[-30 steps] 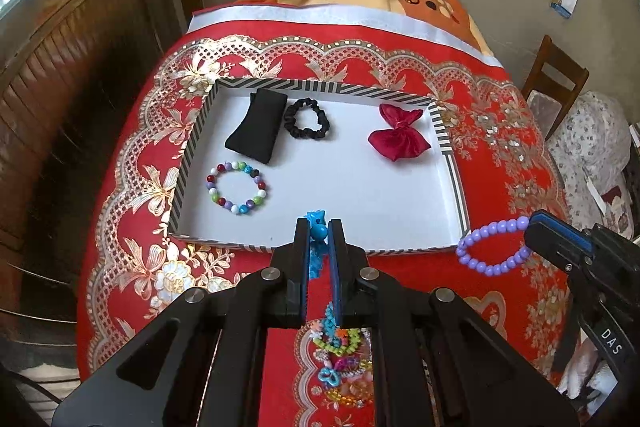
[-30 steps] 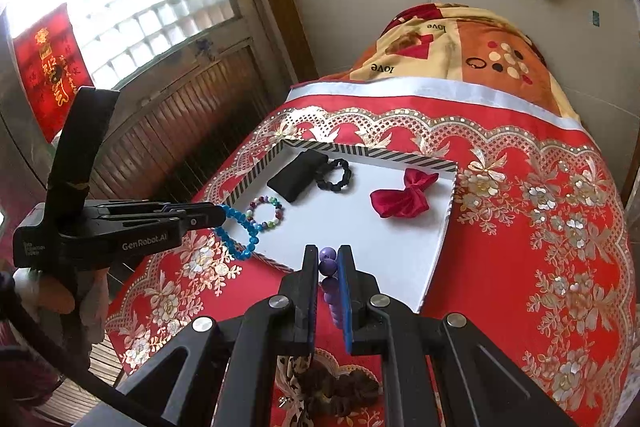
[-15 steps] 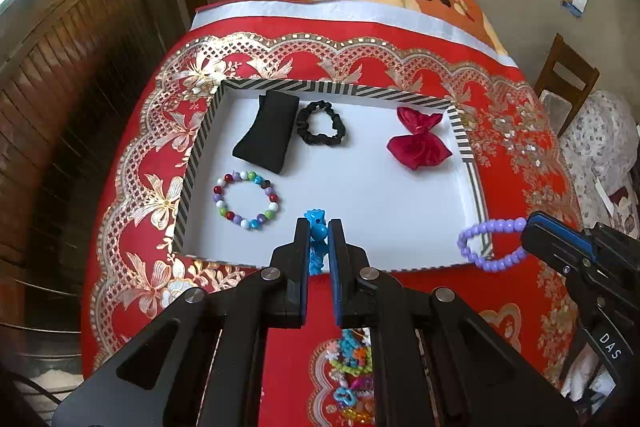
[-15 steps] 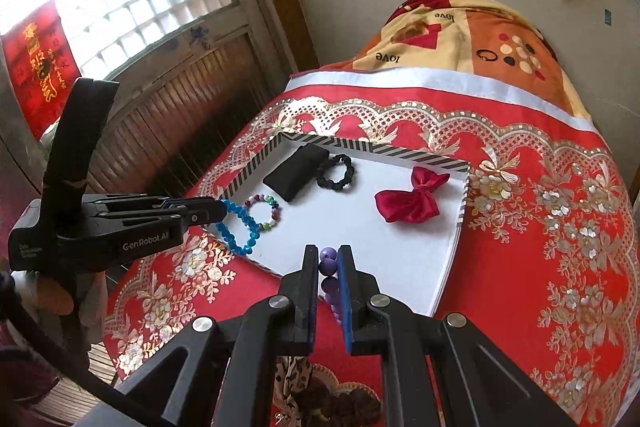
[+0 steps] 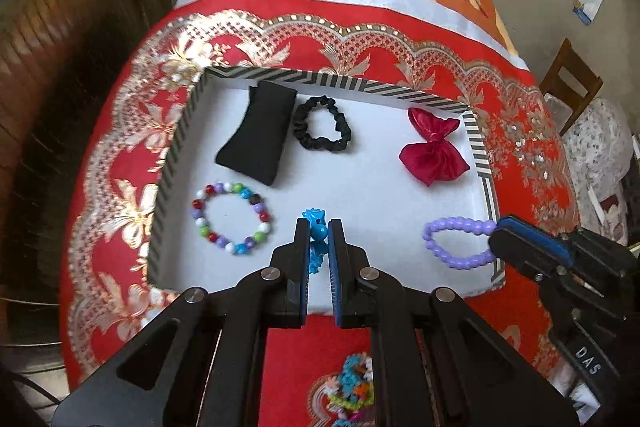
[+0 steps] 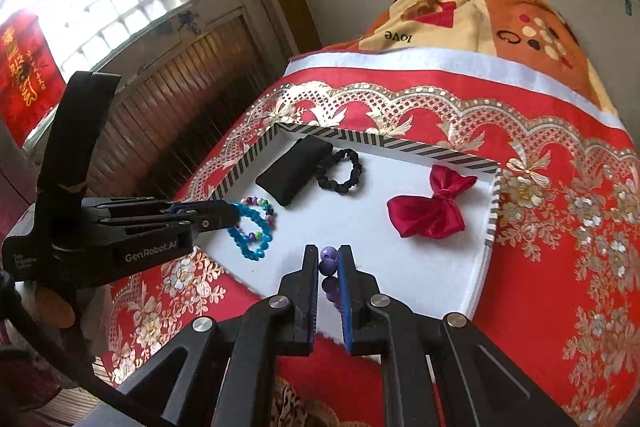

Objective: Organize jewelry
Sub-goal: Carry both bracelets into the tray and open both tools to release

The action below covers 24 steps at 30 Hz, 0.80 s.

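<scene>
With our left tongs clamped on the blue bracelet and our right tongs on the purple bracelet, both over the tray, we should lower each onto bare white floor, clear of the beaded bracelet, then release.

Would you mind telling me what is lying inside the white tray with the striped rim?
On the white tray: a black fabric pouch, black scrunchie, red satin bow and multicoloured bead bracelet. The gripper hides the near edge.
</scene>
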Motion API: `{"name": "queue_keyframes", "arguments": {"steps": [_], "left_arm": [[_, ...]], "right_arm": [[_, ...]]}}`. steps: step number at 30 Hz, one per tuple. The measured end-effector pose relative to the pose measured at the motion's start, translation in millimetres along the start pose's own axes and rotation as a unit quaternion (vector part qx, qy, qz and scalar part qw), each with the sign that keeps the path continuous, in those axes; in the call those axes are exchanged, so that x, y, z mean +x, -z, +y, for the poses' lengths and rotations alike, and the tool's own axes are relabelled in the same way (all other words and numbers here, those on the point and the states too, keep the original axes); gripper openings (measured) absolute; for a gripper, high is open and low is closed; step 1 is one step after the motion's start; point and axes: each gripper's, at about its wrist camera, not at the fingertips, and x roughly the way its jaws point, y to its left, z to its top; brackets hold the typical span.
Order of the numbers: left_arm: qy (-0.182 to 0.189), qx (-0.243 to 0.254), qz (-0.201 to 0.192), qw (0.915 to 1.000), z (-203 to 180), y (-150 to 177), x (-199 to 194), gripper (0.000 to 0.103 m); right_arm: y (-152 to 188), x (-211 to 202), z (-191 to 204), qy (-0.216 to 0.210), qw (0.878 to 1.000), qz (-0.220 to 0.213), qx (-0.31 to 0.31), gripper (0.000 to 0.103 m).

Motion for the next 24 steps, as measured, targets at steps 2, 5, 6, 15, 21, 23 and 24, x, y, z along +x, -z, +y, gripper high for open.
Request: {"name": "queue_keyframes", "arguments": {"steps": [2, 5, 6, 15, 21, 23, 24], "left_arm": [[0.009, -0.003, 0.006, 0.9999, 0.2, -4.3, 7.5, 0.007], [0.015, -0.007, 0.015, 0.9997, 2.2, -12.8, 23.7, 0.007], [0.014, -0.009, 0.018, 0.9997, 4.1, -15.7, 29.4, 0.007], [-0.022, -0.023, 0.031, 0.9990, 33.2, -27.2, 58.3, 0.007], [-0.017, -0.032, 0.037, 0.9987, 36.9, -32.7, 71.0, 0.007], [-0.015, -0.034, 0.037, 0.9986, 34.1, -35.6, 74.0, 0.007], [-0.014, -0.035, 0.037, 0.9986, 33.3, -37.6, 76.4, 0.007]], "right_arm": [[-4.5, 8.6, -0.6, -0.003, 1.000, 0.004, 0.001, 0.009], [-13.6, 22.7, -3.1, -0.008, 1.000, 0.011, 0.001, 0.009], [-16.9, 28.2, -4.2, -0.012, 1.000, 0.014, 0.003, 0.009], [-58.2, 92.4, -23.2, -0.011, 0.999, 0.049, -0.019, 0.009], [-81.0, 131.7, -61.3, 0.038, 0.998, 0.053, 0.016, 0.009], [-83.0, 140.7, -73.3, 0.048, 0.997, 0.054, 0.035, 0.009], [-83.3, 144.0, -78.5, 0.051, 0.996, 0.053, 0.045, 0.009]]}}
